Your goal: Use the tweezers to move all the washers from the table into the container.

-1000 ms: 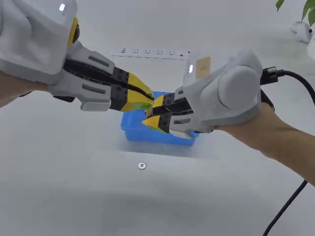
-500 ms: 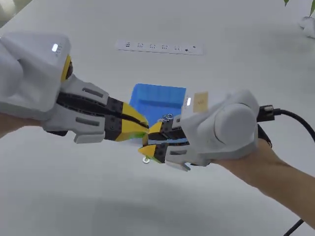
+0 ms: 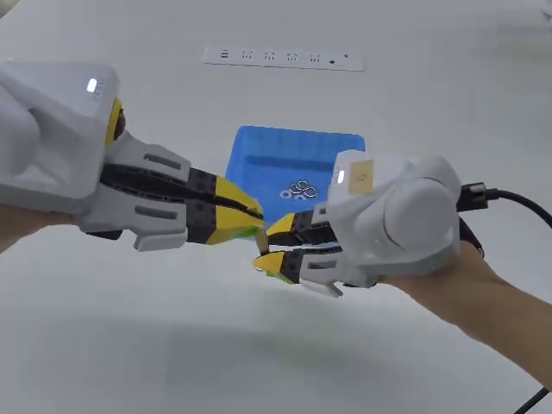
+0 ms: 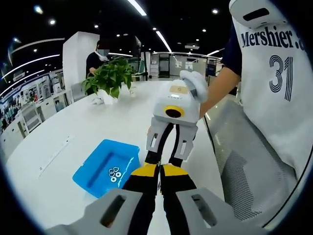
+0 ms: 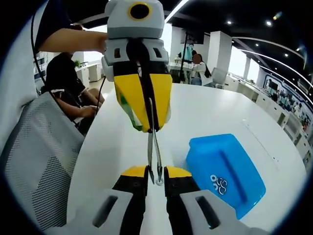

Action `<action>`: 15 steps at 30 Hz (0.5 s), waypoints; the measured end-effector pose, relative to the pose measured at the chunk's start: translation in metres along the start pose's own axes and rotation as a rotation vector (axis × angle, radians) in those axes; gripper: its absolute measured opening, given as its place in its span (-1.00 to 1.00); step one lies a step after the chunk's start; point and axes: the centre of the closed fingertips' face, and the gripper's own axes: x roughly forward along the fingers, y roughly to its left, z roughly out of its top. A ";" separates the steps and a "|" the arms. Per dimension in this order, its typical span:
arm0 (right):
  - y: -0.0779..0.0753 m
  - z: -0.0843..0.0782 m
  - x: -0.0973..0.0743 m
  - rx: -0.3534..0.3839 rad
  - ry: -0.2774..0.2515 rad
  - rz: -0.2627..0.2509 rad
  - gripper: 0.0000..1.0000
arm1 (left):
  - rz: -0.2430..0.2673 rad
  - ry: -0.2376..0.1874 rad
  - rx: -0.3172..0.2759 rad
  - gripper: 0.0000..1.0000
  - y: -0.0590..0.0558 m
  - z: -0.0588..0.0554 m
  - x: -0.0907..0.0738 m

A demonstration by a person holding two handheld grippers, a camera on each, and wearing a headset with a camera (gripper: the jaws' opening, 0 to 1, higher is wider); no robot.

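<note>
A small silver metal washer sits at the tips of thin steel tweezers, between the right tongs, drawn close round them, pressing or not I cannot tell; left tongs clamp the tweezers' upper end; several washers already lie in the blue plastic container beside the right tongs; seemingly one remains.

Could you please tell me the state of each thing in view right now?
left claw: shut on the tweezers.
right claw: jaws narrowly apart, flanking the tweezers' tips; contact unclear.
tweezers: clamped, arms nearly closed.
container: open-topped, holding washers.
washers: piled together inside the container.
</note>
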 end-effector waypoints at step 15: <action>0.004 -0.012 0.015 0.010 0.015 0.030 -0.75 | -0.009 0.032 -0.022 -0.88 0.003 -0.016 0.007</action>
